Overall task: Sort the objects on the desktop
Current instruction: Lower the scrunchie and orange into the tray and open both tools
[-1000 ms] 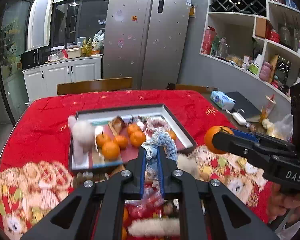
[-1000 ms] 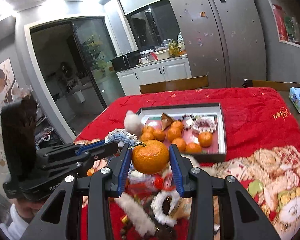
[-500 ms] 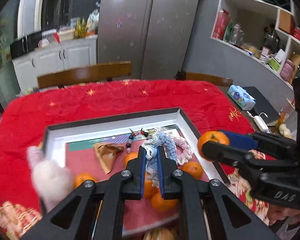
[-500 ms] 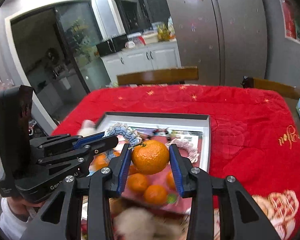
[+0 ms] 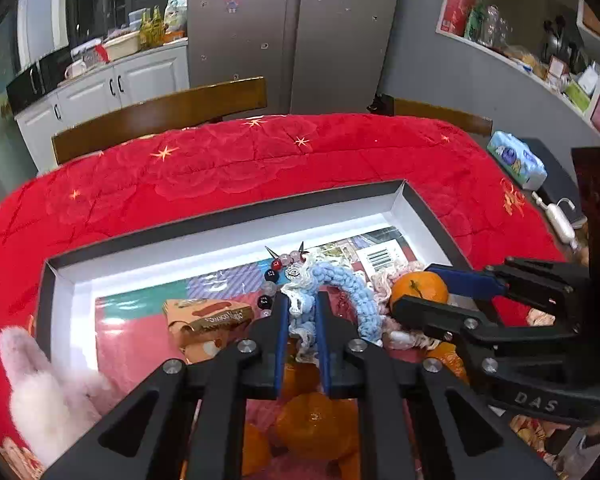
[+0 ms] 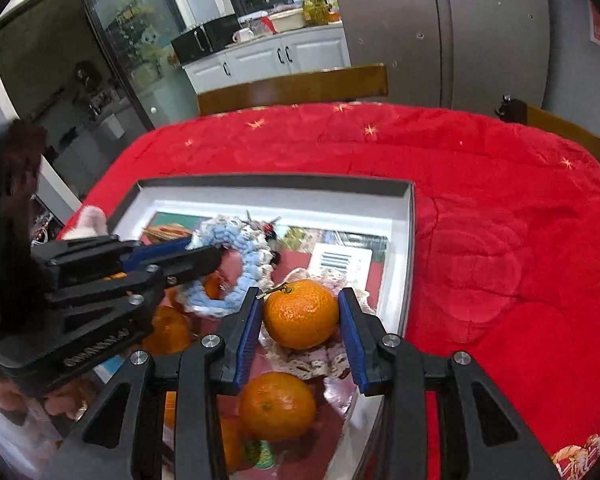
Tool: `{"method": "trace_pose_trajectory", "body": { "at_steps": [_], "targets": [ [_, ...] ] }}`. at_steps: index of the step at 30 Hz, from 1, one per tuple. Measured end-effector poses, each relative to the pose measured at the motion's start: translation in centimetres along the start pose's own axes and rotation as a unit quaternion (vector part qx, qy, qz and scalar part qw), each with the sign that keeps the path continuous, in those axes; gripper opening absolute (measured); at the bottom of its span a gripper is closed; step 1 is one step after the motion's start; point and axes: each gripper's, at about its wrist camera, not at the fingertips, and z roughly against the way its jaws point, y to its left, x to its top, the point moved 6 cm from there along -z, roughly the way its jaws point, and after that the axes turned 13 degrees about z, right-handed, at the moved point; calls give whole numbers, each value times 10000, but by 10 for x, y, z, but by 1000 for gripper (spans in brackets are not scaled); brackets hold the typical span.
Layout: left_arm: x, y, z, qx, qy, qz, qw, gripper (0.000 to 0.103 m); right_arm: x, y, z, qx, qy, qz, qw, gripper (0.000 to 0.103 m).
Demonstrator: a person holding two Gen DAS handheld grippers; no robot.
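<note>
A red quilted cloth (image 5: pixel 228 168) covers the table, stretching far ahead of both sets of jaws. On it lies a shallow dark-rimmed tray (image 5: pixel 220 216) with white inner walls, directly below and ahead of both grippers. The left gripper (image 5: pixel 303 308) has its jaws pinched nearly together on a blue and white crocheted ring (image 5: pixel 340 284), which arches up and to the right from between the blue pads. The right gripper (image 6: pixel 302 316) holds a tangerine (image 6: pixel 302 314) between its pads, jaws partly spread around it, above the tray's right side. Below and behind the right jaws another tangerine (image 6: pixel 278 406) rests in the tray. Left of the left jaws lie a brown snack packet (image 5: pixel 204 320) and, outside the tray's rim, a white fluffy toy (image 5: pixel 40 396). Just ahead of the left fingertips sits a string of beads (image 5: pixel 270 278).
</note>
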Motion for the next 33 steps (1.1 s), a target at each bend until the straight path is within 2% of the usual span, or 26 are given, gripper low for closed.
{"method": "trace_pose_trajectory", "body": {
  "at_steps": [10,13,15,16,18,19,20,21,23,25,28,33],
  "targets": [
    [-4,-3,-1,112,-85,-36,9999,13,-3,1,-5,-187,-33,144,9997,38],
    [-4,-4,-1,322,-165,-125,9993,24,-3,1,-5,-158,-40,195,9997,38],
    [-5,-2,-2,475,-104,-106,9988,45,-2,0,-4,-132,-27,195,9997,39],
    [-4,2,-3,557,-68,3,9984,50,-2,0,-3,-85,-35,184,9998,49],
    [-3,8,-1,538,-67,76,9985,80,-1,2,-1,-92,-44,248,9996,57],
    [-2,13,3,482,-112,138,9987,88,-1,3,3,-70,-87,293,9995,67],
    [-1,16,6,460,-146,163,9987,103,0,4,8,-79,-139,325,9993,72],
    [1,19,11,469,-218,184,9985,103,1,2,14,-188,-187,372,9990,77],
    [5,22,23,491,-427,142,9978,103,3,-3,26,-386,-312,458,9977,103],
    [6,21,28,561,-518,71,9971,103,4,-7,34,-465,-398,485,9970,103],
    [6,16,29,466,-496,16,9977,103,7,-9,43,-118,-555,272,9980,103],
    [5,11,30,467,-477,-59,9978,103,8,-9,48,-271,-574,297,9975,103]
  ]
}}
